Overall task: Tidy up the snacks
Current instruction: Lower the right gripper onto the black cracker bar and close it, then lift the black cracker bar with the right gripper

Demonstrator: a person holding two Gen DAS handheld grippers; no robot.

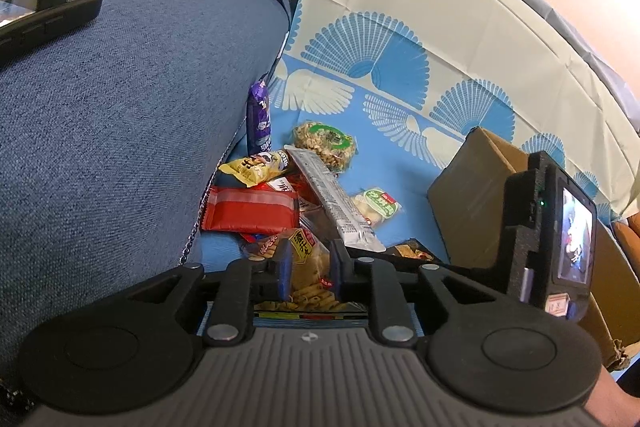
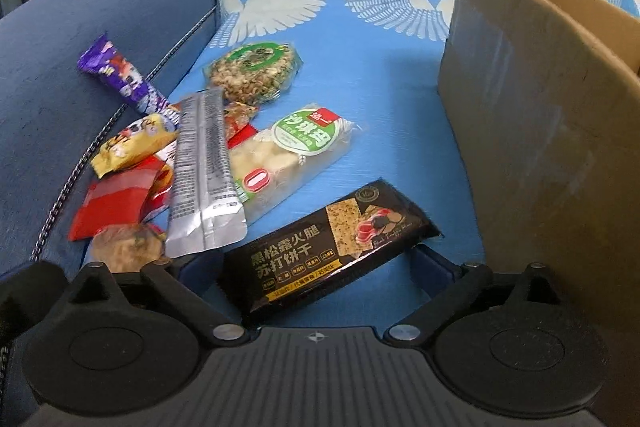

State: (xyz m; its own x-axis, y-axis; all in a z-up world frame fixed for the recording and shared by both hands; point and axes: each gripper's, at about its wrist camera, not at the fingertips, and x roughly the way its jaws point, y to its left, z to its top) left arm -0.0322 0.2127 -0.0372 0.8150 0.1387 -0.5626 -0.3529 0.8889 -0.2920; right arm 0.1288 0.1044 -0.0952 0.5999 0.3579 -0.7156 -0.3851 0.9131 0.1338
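A heap of snacks lies on the blue patterned cloth [image 2: 380,75]. It includes a silver stick pack [image 2: 204,171], a green-labelled clear pack [image 2: 296,143], a round rice cake [image 2: 252,71], a purple tube [image 2: 120,75], a yellow packet [image 2: 128,143] and a red packet [image 2: 116,203]. My left gripper [image 1: 311,267] is shut on an orange snack packet [image 1: 308,263] at the near edge of the heap. My right gripper [image 2: 310,263] stands wide open, one finger on each side of a black cracker packet [image 2: 332,255] that lies flat on the cloth; the pads do not touch it.
A cardboard box [image 2: 540,127] stands close on the right, its flap up beside the right gripper. The blue sofa arm [image 1: 120,127] rises on the left with a phone [image 1: 40,7] on top. The right gripper's camera body [image 1: 560,227] fills the right side of the left wrist view.
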